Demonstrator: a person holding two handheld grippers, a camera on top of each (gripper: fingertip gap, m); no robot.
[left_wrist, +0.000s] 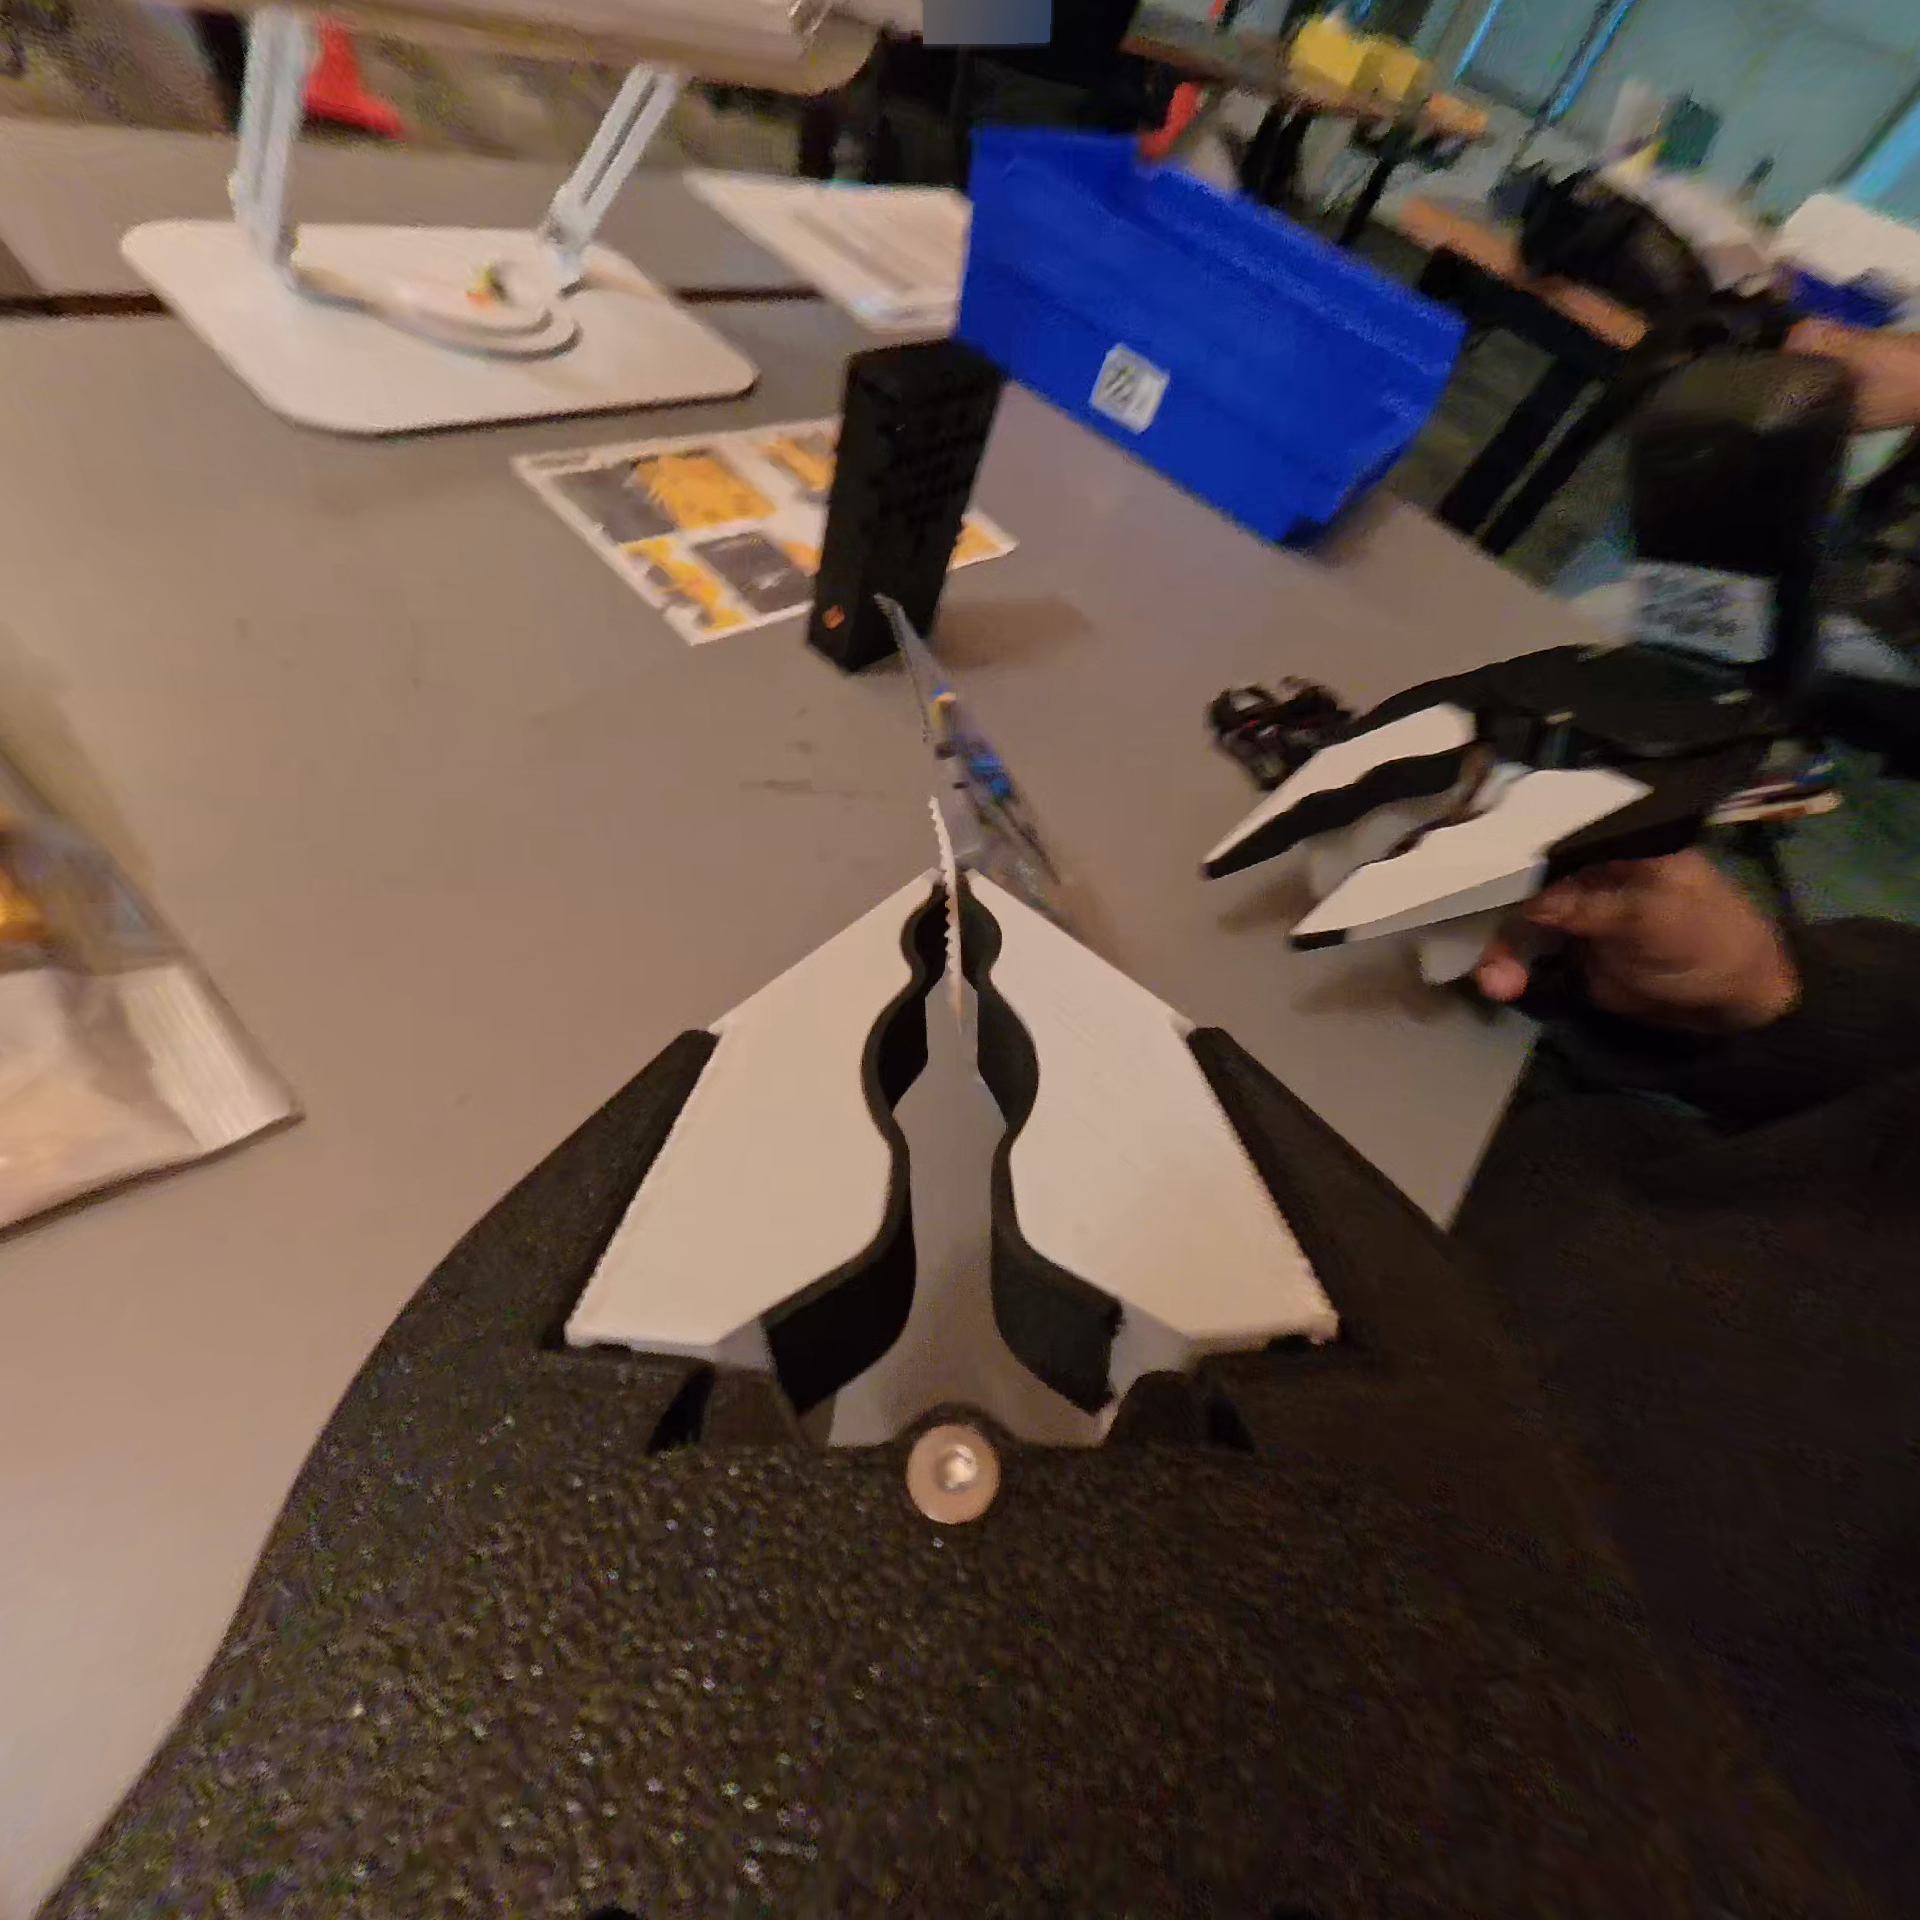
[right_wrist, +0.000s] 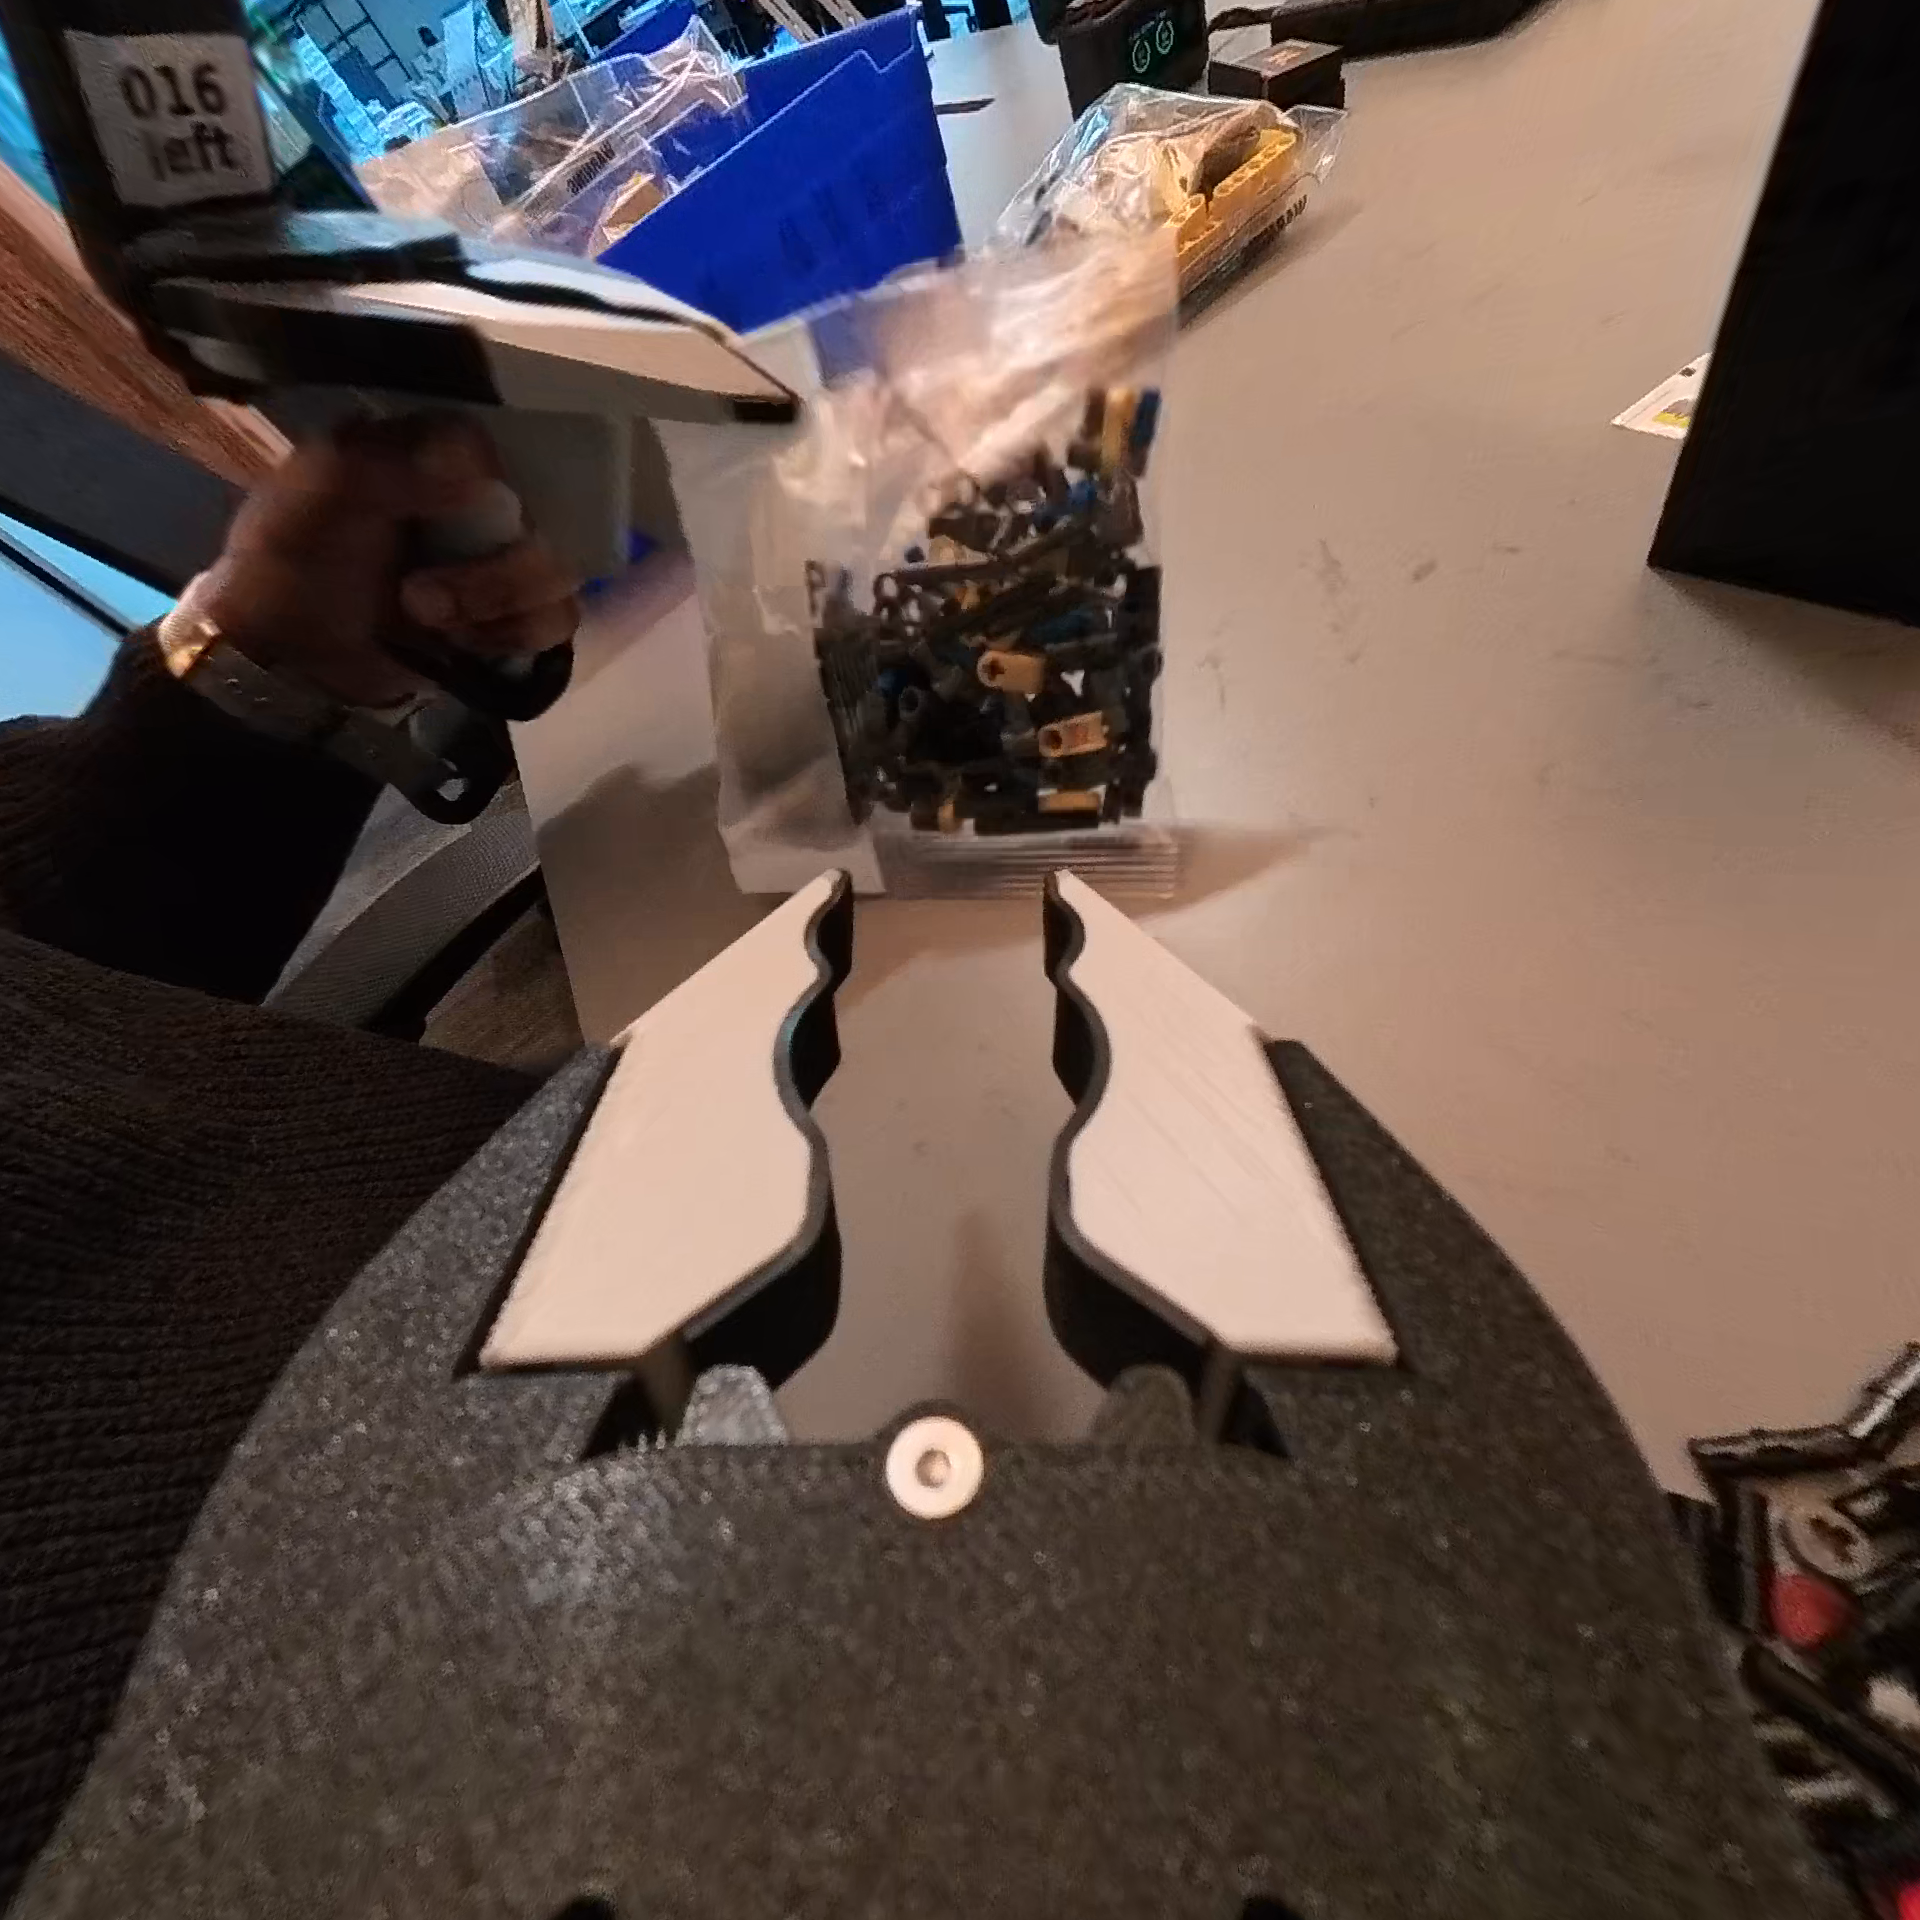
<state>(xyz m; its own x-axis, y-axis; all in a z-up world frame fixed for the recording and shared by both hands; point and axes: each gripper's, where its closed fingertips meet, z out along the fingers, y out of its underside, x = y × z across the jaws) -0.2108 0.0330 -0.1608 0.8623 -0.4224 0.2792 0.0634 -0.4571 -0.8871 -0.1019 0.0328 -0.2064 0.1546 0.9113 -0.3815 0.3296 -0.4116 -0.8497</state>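
Grey desk near its right edge: left gripper pinches a limp, light clear parts bag by its top seam; right gripper gapes, empty.

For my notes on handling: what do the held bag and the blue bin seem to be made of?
Bag: thin clear plastic film, glossy; it crinkles and shows the small parts inside. Left gripper pinches its serrated edge. Bin: probably rigid plastic, matte blue; blur leaves this open.
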